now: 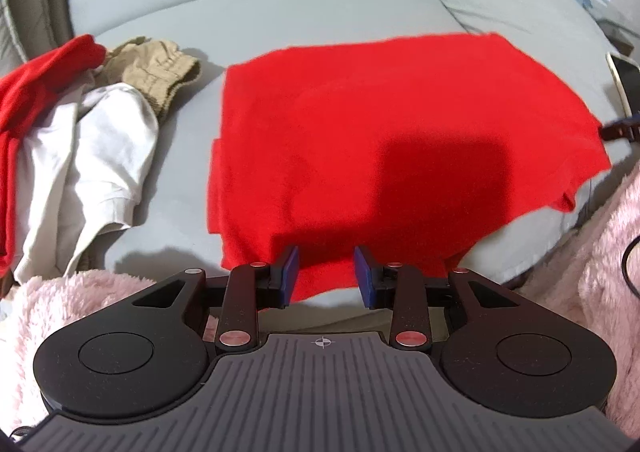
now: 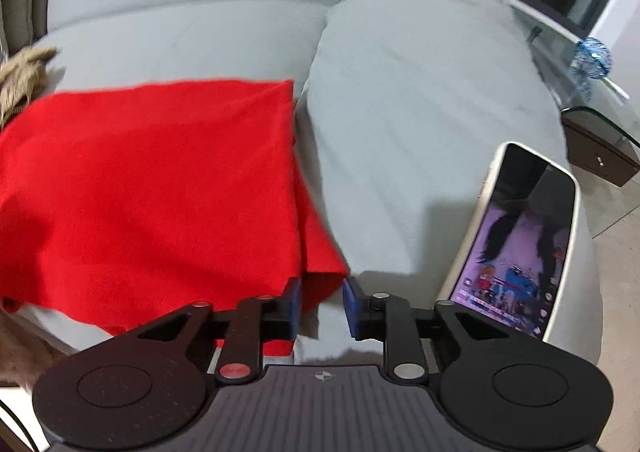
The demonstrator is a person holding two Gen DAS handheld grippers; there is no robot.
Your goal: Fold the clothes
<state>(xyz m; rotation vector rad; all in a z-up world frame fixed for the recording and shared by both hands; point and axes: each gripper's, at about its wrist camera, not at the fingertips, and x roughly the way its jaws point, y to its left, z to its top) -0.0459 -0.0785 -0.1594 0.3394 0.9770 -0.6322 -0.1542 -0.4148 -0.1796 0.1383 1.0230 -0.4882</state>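
Left wrist: left gripper (image 1: 326,272) fingers apart over red garment (image 1: 380,140).

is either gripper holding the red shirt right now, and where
Neither holds it. The left gripper stands open over the near hem of the red shirt; the right gripper stands open at its near right corner.

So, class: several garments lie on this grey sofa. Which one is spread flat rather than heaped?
The large red cloth garment, spread flat mid-cushion. The white garment, khaki garment and second red one are crumpled together.
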